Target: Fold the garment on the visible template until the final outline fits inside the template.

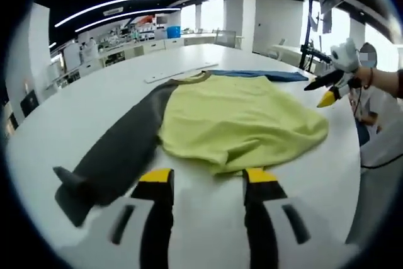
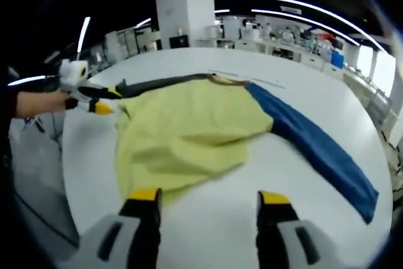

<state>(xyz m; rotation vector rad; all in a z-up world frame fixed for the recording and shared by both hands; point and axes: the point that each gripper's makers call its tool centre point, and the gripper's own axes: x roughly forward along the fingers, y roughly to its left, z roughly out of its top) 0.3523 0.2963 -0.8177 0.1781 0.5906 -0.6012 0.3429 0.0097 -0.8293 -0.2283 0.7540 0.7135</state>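
the left gripper [image 1: 208, 181], seen in the left gripper view, has its two yellow-tipped jaws spread apart with bare table [image 1: 75, 111] between them, pinching nothing, just short of the near hem of the garment [image 1: 242, 121].

going left to right in that view: a dark grey sleeve [image 1: 123, 149] runs out toward the near left, its cuff lying flat on the white top; then the yellow-green body of the garment, rumpled and bunched rather than smooth; then a blue sleeve [image 1: 264, 75] showing along the far edge; and at the far right the right gripper [image 1: 327, 89], held in a person's hand, hovers just off the garment's right edge.

in the right gripper view the right gripper [image 2: 211, 201] is likewise spread and empty, with the yellow body [image 2: 189, 133] just ahead, the blue sleeve [image 2: 321, 152] stretched out to the right, and the left gripper [image 2: 94, 100] near the garment's far-left edge.

i cannot make out a template outline on the table; a thin pale strip [image 1: 179, 72] lies beyond the collar.

judging from this, folding is at an early stage: both sleeves lie fully out. the next move likely calls for closing on a sleeve or hem and carrying it over the body, while smoothing the bunched cloth.

no containers are in sight within the workspace.
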